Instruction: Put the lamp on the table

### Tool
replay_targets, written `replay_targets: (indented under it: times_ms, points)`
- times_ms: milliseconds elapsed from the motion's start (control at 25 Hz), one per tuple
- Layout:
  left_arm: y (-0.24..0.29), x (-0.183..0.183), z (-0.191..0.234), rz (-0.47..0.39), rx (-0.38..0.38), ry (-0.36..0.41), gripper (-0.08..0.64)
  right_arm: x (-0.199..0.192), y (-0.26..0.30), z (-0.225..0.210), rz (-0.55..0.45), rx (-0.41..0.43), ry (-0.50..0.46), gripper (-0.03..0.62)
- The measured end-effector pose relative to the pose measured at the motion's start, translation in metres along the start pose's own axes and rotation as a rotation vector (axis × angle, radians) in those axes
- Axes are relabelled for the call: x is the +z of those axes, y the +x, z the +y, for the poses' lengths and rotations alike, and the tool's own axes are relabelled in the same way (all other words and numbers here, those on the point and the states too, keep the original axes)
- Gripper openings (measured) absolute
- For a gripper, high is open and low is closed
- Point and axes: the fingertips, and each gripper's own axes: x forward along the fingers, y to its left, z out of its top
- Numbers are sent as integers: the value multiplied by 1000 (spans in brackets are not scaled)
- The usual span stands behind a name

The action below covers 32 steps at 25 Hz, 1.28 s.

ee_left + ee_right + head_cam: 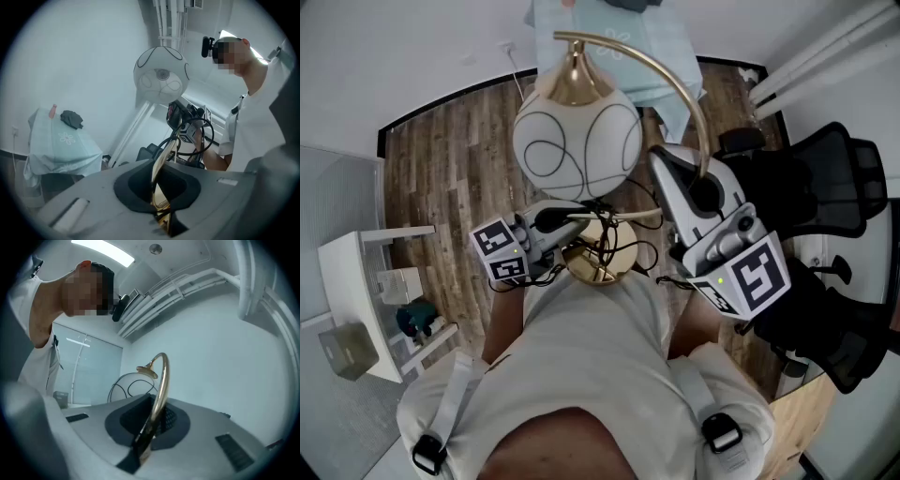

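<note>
I am carrying the lamp in the air in front of my chest. Its white globe shade [577,141] has black curved lines and hangs from a gold arched stem [680,89]. The round gold base [602,255] sits below, with a black cord looped around it. My left gripper [586,225] is shut on the edge of the base [161,185], and from the left gripper view the globe [161,79] hangs above. My right gripper [698,192] is shut on the gold stem [161,380]. The globe [133,389] shows behind the right gripper's jaws.
A small white table [356,272] with a few small things stands at the left. A piece of furniture under a pale blue cloth [623,42] is ahead. A black office chair [830,183] stands at the right, and a wooden surface [797,422] at the bottom right. The floor is wood planks.
</note>
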Motion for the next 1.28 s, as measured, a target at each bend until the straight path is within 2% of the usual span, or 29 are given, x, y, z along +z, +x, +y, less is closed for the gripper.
replay_targets:
  times_ms: [400, 880, 1280]
  points:
    - [15, -1, 3, 12, 34, 13, 16, -7, -8, -20, 13, -5, 26, 2]
    - [39, 0, 4, 2, 90, 30, 15, -8, -19, -44, 8, 32, 55, 2]
    - [54, 12, 20, 1, 103, 35, 17, -8, -11, -69, 20, 35, 56, 2]
